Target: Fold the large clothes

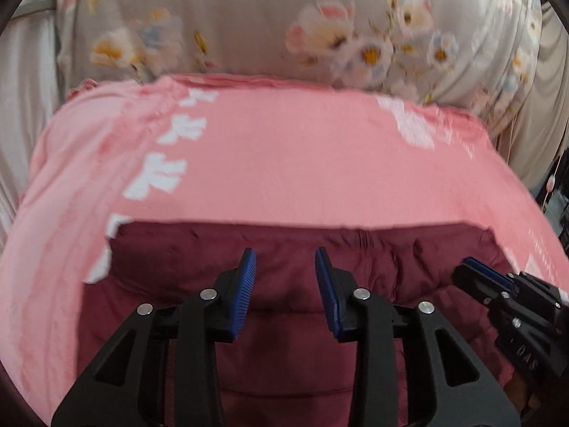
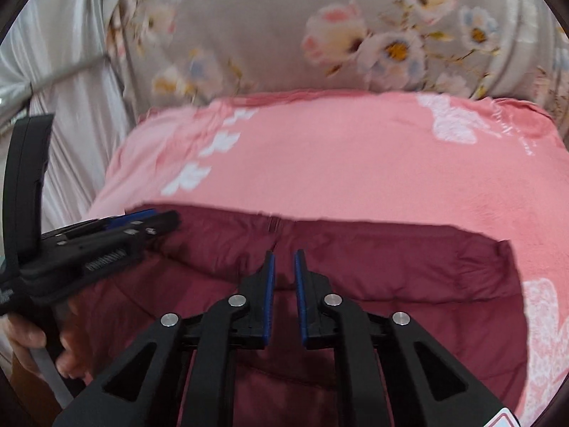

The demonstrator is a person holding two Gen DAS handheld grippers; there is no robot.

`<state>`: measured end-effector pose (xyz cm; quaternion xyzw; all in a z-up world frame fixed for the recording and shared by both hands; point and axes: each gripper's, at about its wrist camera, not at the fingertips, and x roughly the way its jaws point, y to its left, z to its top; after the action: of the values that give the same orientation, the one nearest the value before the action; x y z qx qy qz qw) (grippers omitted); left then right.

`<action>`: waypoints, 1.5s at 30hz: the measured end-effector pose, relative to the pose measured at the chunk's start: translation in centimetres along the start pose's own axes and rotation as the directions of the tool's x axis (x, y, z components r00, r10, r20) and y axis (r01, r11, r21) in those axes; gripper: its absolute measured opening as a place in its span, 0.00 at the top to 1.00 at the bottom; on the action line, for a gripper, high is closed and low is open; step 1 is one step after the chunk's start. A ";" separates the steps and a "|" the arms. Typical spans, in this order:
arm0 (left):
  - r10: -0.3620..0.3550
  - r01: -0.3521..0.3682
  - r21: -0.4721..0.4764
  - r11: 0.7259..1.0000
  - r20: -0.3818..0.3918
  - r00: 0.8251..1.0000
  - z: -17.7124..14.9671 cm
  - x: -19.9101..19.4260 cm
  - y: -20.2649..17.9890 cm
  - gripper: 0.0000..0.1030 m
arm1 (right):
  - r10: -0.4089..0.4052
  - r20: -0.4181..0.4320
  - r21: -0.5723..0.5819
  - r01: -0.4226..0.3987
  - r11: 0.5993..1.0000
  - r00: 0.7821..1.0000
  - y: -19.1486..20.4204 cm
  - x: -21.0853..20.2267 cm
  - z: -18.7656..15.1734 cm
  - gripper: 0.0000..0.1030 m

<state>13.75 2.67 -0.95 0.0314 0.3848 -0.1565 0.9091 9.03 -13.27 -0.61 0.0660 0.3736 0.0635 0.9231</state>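
Left wrist view: left hand-held gripper (image 1: 285, 277) part open, empty; right hand-held gripper (image 2: 284, 284) nearly closed, empty. Maroon padded garment (image 1: 284, 306) lies folded on pink blanket (image 1: 284, 163). Risk: puffy fold springs open.

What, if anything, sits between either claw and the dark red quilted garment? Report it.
Nothing visible. The left claw and right claw both hang empty directly over the dark red quilted garment, which lies on the pink bedspread.

Matt quilted maroon garment (image 1: 302, 284); soft pink cloth sheet (image 1: 284, 163)
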 end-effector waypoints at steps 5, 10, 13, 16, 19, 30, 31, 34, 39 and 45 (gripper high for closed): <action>0.036 -0.036 -0.001 0.999 -0.053 0.998 -1.3 3.2 -0.2 0.68 | -0.047 -0.067 -0.020 0.046 0.999 0.997 -0.5 3.2 0.1 0.96; 0.061 -0.064 -0.044 0.997 -0.059 0.996 -0.5 4.4 2.0 0.68 | -0.054 -0.090 -0.003 0.054 0.999 0.994 -1.7 4.7 0.5 1.00; 0.072 -0.076 -0.063 0.995 -0.063 0.995 -0.3 5.0 3.0 0.68 | -0.051 -0.098 0.015 0.052 0.999 0.994 -2.1 5.5 0.7 1.00; 0.072 -0.076 -0.080 0.994 -0.061 0.996 -0.4 5.7 3.7 0.67 | -0.039 -0.103 0.037 0.043 0.998 0.994 -2.5 6.4 0.7 1.00; 0.069 -0.074 -0.091 0.993 -0.057 0.996 -0.6 6.4 4.0 0.67 | -0.014 -0.113 0.072 0.022 0.997 0.994 -3.2 7.3 0.7 1.00; 0.065 -0.069 -0.100 0.993 -0.047 0.997 -1.0 7.4 4.3 0.67 | 0.029 -0.119 0.130 -0.013 0.991 0.992 -4.1 8.2 0.4 1.00; 0.065 -0.070 -0.099 0.993 -0.047 0.997 -1.0 7.4 4.3 0.67 | 0.039 -0.113 0.140 -0.023 0.990 0.993 -4.3 8.0 0.4 1.00; 0.050 -0.053 -0.120 0.991 -0.031 0.998 -0.8 6.6 4.9 0.67 | -0.007 -0.056 0.144 0.015 0.990 0.998 -4.9 4.9 0.8 1.00; 0.101 -0.096 -0.146 0.985 0.032 0.994 0.4 2.8 7.9 0.67 | -0.191 -0.001 0.166 0.188 0.968 0.982 -8.8 0.1 1.4 1.00; 0.177 -0.170 -0.253 0.952 0.006 0.984 0.9 2.8 13.5 0.68 | -0.256 -0.064 0.286 0.264 0.921 0.965 -14.7 0.5 0.1 1.00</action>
<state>20.34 14.56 -3.21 -0.0529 0.3841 -0.0263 0.9214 10.46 -27.65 -3.44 0.1507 0.3960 -0.1145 0.8985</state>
